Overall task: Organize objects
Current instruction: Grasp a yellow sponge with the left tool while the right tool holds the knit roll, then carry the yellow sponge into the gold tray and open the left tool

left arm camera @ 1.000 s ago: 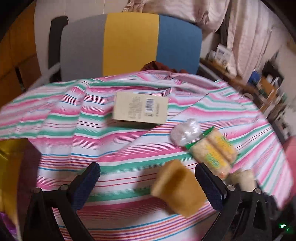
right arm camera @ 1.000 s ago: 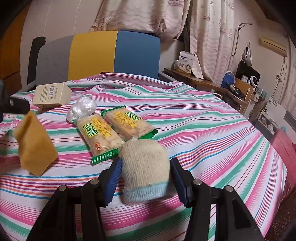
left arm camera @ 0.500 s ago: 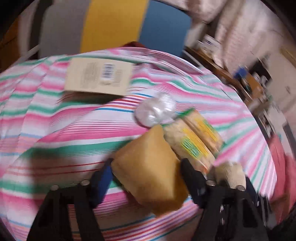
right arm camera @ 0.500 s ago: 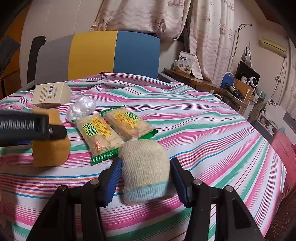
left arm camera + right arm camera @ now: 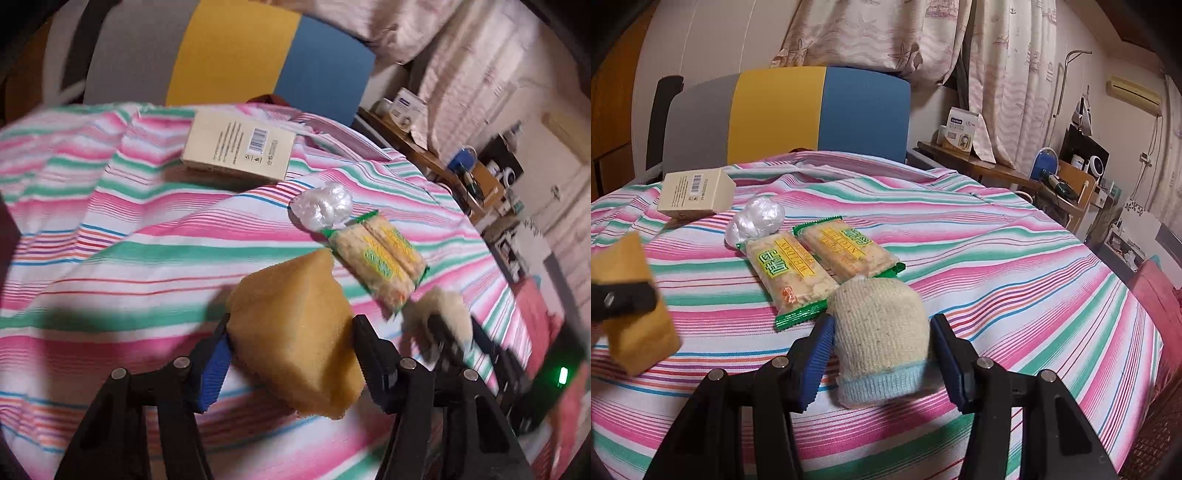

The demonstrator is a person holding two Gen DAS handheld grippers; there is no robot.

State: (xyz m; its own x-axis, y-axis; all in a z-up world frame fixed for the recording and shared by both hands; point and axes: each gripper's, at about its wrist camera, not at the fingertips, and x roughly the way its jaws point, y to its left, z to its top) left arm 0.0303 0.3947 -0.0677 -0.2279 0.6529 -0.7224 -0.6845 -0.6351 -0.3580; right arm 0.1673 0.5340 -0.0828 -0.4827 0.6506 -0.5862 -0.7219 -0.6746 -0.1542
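Note:
A yellow sponge block (image 5: 295, 332) sits tilted between the blue pads of my left gripper (image 5: 291, 325), whose jaws are closing and press its sides. In the right wrist view the same sponge (image 5: 635, 332) hangs at the far left, just above the cloth. My right gripper (image 5: 882, 325) is shut on a cream knit sock (image 5: 879, 332) with a pale blue cuff, low over the striped tablecloth (image 5: 997, 266). Two green-edged snack packs (image 5: 820, 266) lie side by side just beyond the sock, and a crumpled clear plastic ball (image 5: 757, 218) lies behind them.
A beige box with a barcode (image 5: 240, 147) lies at the far side of the table. Behind it stands a chair with a grey, yellow and blue back (image 5: 783, 114). A cluttered wooden desk (image 5: 997, 170) stands to the right, past the table's edge.
The left gripper came down and forward around the sponge and narrowed its jaws from wide open onto it. The right gripper and the sock have stayed still.

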